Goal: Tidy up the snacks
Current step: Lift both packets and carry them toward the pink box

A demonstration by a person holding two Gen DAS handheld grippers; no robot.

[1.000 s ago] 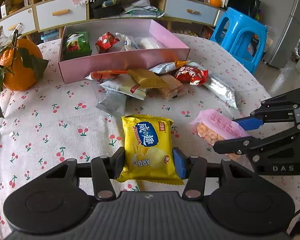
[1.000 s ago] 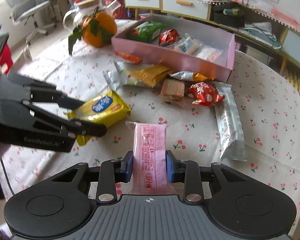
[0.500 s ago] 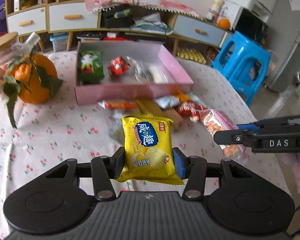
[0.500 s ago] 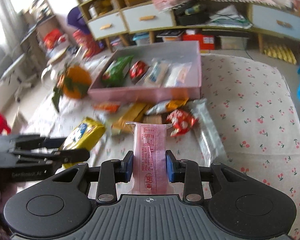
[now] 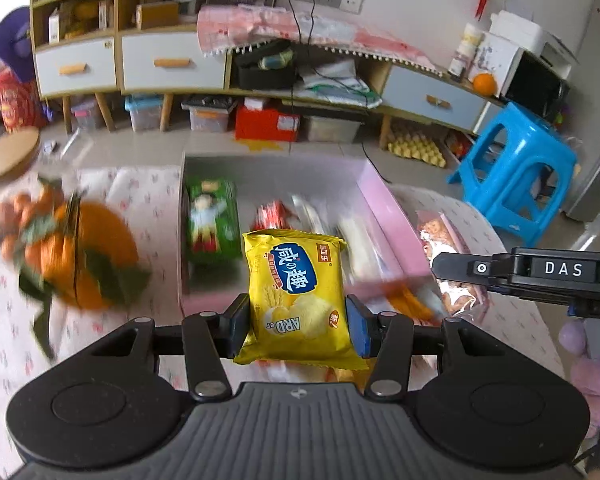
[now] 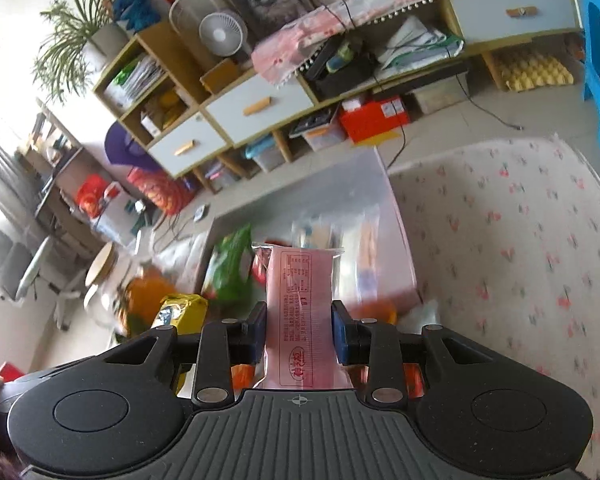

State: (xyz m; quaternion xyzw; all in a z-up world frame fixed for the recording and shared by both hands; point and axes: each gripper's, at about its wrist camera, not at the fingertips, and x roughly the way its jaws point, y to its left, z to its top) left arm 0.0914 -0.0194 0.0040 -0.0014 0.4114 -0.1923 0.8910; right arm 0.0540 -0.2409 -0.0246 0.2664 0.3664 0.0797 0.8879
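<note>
Snacks, left wrist view: the yellow snack packet (image 5: 296, 296) is upright between the blue pads of the left tool (image 5: 297, 326), in front of the pink box (image 5: 384, 212).
Left tool: pinching the yellow snack packet at both side edges.
Pink box: open on the cherry-print tabletop (image 5: 140, 196); inside it a green packet (image 5: 210, 222), a red packet (image 5: 270, 216) and pale wrappers, all blurred.
Right tool (image 5: 452, 266): right of the pink box, carrying a clear cracker packet (image 5: 440, 240) beside the box's right wall.
Orange ornament (image 5: 80, 256): left of the pink box, blurred.
Snacks, right wrist view: the pink snack packet (image 6: 300, 312) stands upright in the right tool (image 6: 299, 332), in front of the pink box (image 6: 396, 216).
Right tool: pinching the pink snack packet.
Yellow snack packet (image 6: 182, 310): left of the pink snack packet, near the box's front-left corner.
</note>
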